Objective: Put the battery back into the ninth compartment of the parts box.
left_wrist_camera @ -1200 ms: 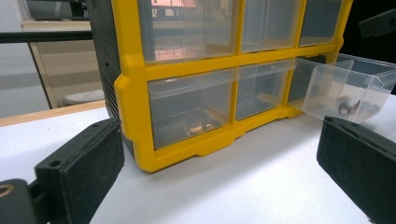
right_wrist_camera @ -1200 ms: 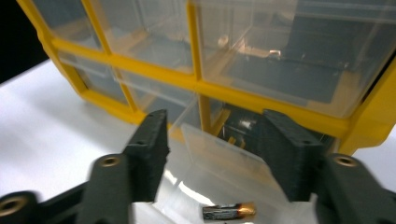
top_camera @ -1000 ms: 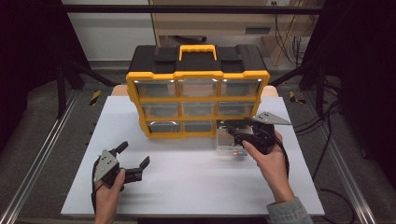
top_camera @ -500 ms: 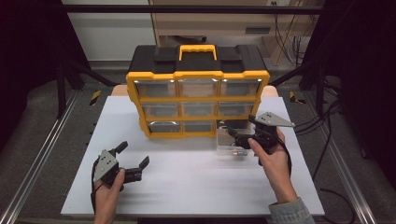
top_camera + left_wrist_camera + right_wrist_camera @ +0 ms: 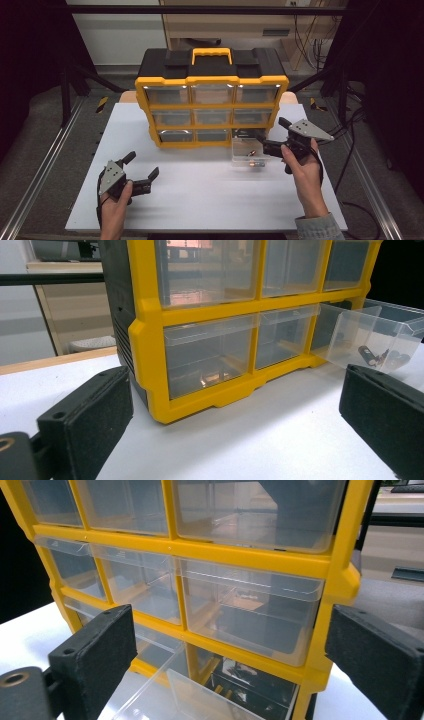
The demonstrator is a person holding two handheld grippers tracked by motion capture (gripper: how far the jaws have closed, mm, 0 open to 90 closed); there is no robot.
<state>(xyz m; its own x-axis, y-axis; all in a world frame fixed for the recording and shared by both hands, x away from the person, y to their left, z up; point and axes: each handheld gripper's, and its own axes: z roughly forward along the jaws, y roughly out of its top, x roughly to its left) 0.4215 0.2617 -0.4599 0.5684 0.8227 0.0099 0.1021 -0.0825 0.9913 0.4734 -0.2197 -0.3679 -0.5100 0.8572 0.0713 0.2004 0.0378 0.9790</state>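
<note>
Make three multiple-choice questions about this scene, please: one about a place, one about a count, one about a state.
1. Which drawer of the yellow organizer is pulled out?
A. top left
B. middle
C. bottom right

2. How many drawer columns has the organizer?
A. two
B. three
C. five

3. How is the left gripper?
A. open, empty
B. shut on a screw
C. shut on the handle

Key:
1 C, the clear drawer juts onto the white table beside the right gripper.
2 B, three per row.
3 A, its jaws stand apart with nothing between.

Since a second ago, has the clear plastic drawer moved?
No. The clear plastic drawer remains pulled out at the yellow organizer's bottom-right slot.
</note>
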